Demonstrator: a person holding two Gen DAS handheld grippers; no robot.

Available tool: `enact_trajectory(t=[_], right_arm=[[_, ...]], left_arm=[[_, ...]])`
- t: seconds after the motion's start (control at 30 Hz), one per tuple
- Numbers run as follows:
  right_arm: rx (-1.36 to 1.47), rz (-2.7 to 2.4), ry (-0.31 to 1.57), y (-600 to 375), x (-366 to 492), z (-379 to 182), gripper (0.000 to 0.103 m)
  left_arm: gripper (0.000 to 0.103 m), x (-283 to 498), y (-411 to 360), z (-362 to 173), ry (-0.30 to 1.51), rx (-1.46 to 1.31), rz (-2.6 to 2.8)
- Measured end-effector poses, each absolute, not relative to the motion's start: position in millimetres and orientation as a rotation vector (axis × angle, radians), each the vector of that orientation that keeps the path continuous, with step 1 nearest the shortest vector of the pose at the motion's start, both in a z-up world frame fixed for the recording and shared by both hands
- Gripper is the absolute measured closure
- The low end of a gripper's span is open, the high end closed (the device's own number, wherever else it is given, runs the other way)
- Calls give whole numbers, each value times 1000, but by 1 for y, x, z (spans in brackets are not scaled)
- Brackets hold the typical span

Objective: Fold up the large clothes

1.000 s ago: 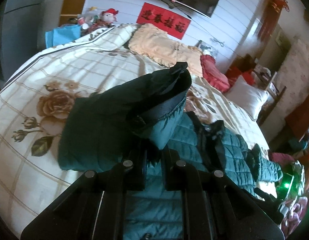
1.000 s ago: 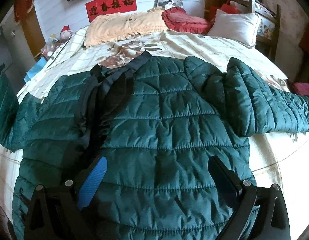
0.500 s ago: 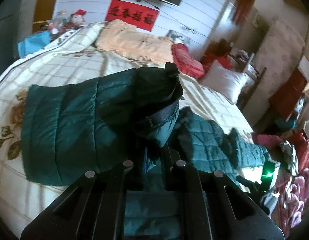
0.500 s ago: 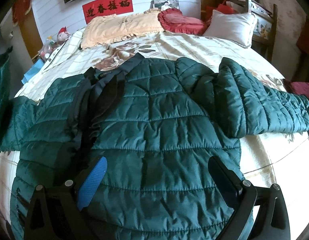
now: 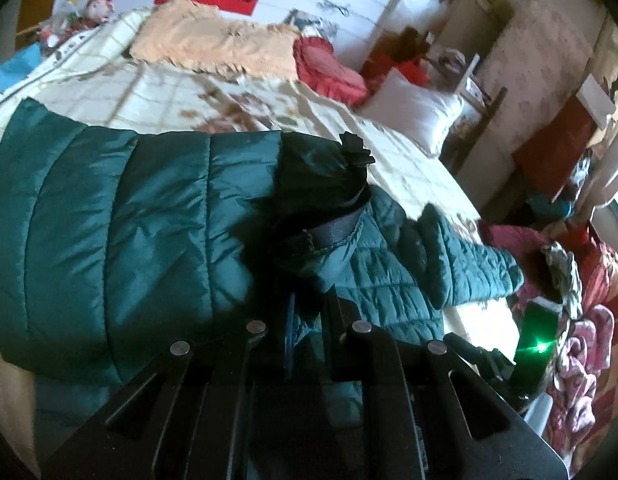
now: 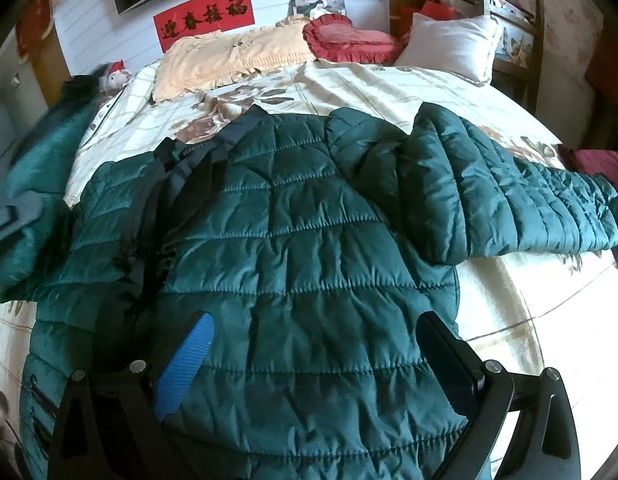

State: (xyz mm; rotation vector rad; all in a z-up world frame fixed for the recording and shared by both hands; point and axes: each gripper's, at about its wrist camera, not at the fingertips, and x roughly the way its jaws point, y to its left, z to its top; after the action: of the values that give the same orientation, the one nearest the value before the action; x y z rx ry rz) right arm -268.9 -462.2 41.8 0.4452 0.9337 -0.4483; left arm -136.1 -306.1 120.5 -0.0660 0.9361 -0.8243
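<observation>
A dark green quilted jacket point(image 6: 309, 248) lies spread on the bed, collar toward the pillows. Its right sleeve point(image 6: 509, 200) stretches flat to the right. My left gripper point(image 5: 309, 292) is shut on the cuff end of the other sleeve point(image 5: 121, 224), which is lifted and draped across in front of the camera. That raised sleeve point(image 6: 41, 152) and part of the left gripper point(image 6: 9, 220) show at the left edge of the right wrist view. My right gripper point(image 6: 313, 344) hovers open over the jacket's lower body, fingers wide apart, with nothing gripped.
The bed has a cream floral cover point(image 6: 389, 88). An orange pillow point(image 6: 237, 56), a red cushion point(image 6: 349, 36) and a white pillow point(image 6: 453, 44) line the headboard. A wooden chair point(image 6: 513, 20) stands at the far right. Piled clothes point(image 5: 581, 320) lie off the bed's right side.
My left gripper has carried the sleeve rightward across the bed, and the sleeve now hangs wider in front of its camera. The right gripper has barely shifted and stays open over the jacket.
</observation>
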Motion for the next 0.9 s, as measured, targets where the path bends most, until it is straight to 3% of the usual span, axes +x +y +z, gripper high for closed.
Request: enact_trajectory(t=[0.47,0.57,0.7,0.9], right_arm=[[475,-445,963,-466,-275,29,3],[474,-442,968,-465,-275,28,3],[474,-444,971,-466,-276,28,3],[478,-449,974,-468,-281,30,3]], left_arm=[[92,-127,-333,62,1047,-20,-818],[80,-127,-333,61,1049,-18,-833],[46,-132,-335,67,1055,-38,-886],[44,-136,-319,89,1052,-36,-897]])
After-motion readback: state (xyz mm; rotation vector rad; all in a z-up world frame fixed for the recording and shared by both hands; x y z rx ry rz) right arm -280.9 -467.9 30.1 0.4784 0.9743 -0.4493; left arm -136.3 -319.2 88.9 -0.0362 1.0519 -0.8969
